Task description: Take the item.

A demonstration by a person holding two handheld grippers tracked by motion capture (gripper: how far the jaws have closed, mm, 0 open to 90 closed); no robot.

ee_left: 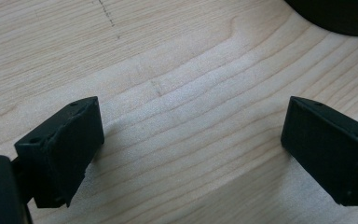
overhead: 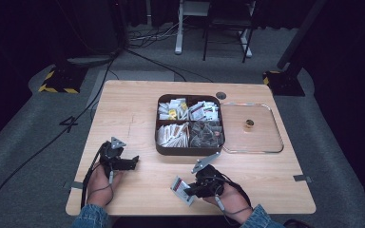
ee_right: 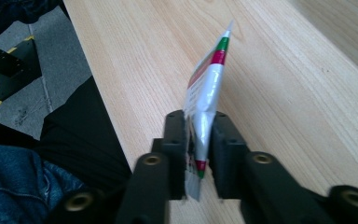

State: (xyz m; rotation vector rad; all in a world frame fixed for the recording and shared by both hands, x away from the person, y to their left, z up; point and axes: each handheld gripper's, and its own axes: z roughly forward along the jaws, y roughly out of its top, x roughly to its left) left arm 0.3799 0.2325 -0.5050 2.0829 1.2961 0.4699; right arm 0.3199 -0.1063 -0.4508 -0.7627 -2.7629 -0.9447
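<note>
My right gripper (overhead: 186, 189) is shut on a white sachet (overhead: 181, 189) with red and green stripes, held low over the table's front edge. In the right gripper view the sachet (ee_right: 206, 93) stands on edge, pinched between the two black jaws. My left gripper (overhead: 134, 162) rests at the front left of the table, pointing right toward the box. Its jaws stand wide open over bare wood in the left gripper view, with nothing between its fingertips (ee_left: 63, 149).
A dark brown box (overhead: 190, 151) with four compartments of sachets and packets sits mid-table. Its clear lid (overhead: 266, 142) lies to the right with a small brass knob (overhead: 249, 124) on it. The box's dark edge (ee_left: 335, 16) is ahead of the left gripper.
</note>
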